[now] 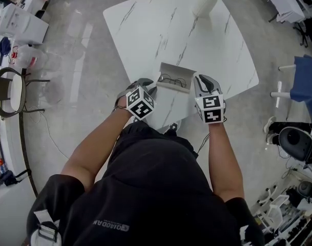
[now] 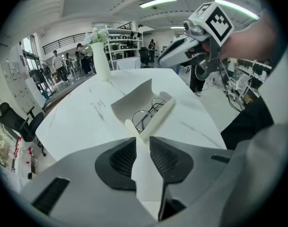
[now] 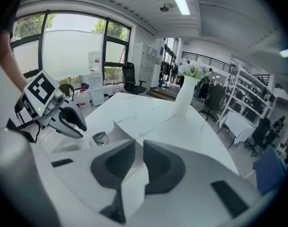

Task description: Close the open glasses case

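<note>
Near first: we have the left gripper (image 2: pixel 143 145) clamped on the front flap (image 2: pixel 144 174) of the white fold-flat glasses case (image 1: pixel 174 77). The right gripper (image 3: pixel 133 162) is pinched on the same flap's other side, probably so that it swings over evenly. The case sits open at the near edge of the white marble-look table (image 1: pixel 161 29), with wire-rimmed glasses (image 2: pixel 151 112) inside. At the far end stands a white vase of flowers (image 1: pixel 206 3). Beyond it is an open workshop with shelving, chairs and windows.

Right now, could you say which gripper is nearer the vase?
The right gripper, holding the glasses case at the end toward the vase; the left gripper is farther off.
</note>
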Demonstrator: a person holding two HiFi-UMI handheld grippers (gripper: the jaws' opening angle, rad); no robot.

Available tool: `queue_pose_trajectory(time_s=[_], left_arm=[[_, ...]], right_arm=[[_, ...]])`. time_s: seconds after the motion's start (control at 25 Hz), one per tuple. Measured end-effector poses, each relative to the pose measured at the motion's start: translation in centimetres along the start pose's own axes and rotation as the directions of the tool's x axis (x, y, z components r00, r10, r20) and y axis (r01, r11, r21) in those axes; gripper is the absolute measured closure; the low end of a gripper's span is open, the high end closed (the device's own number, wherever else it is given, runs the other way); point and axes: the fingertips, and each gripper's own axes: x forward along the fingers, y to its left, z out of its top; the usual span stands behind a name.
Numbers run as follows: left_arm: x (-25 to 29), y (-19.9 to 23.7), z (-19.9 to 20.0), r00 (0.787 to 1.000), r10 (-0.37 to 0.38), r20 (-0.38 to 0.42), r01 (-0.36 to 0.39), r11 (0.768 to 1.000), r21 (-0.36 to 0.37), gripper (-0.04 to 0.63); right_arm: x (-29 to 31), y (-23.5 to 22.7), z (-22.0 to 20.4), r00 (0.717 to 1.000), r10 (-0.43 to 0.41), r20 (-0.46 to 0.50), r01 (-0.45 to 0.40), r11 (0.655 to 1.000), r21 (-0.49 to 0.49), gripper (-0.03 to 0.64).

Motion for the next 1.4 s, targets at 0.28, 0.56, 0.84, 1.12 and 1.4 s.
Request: queue_pose_trajectory(time_s=[0.28, 0.56, 0.84, 1.12, 1.4], left_arm=[[1.6, 0.0, -0.7, 0.999, -0.009, -0.044, 0.01, 0.999, 0.037, 0.503], [2.2, -0.3, -0.3, 0.998, -0.029, -0.056, 0.033, 0.997, 0.071, 0.503], [2.7, -0.5, -0.3, 0.997, -0.033, -0.069, 0.039, 0.995, 0.092, 0.503], [3.1, -0.3, -0.3, 0.996, -0.038, -0.076, 0.046, 0.994, 0.095, 0.509], [3.2, -0.3, -0.3, 0.996, -0.044, -0.076, 0.05, 0.995, 0.081, 0.509]], right_arm=[[0.9, -0.3, -0.3, 0.999, 0.002, -0.035, -0.003, 1.0, -0.031, 0.566], [1.8, -1.5, -1.5, 0.992, -0.023, -0.121, 0.01, 0.994, -0.109, 0.566], [2.7, -1.4, -2.0, 0.987, -0.026, -0.16, -0.003, 0.984, -0.177, 0.566], [3.9, -1.8, -2.1, 0.982, -0.024, -0.189, -0.016, 0.978, -0.208, 0.566], [5.0, -1.6, -2.6, 0.973, -0.001, -0.233, -0.056, 0.969, -0.239, 0.566]])
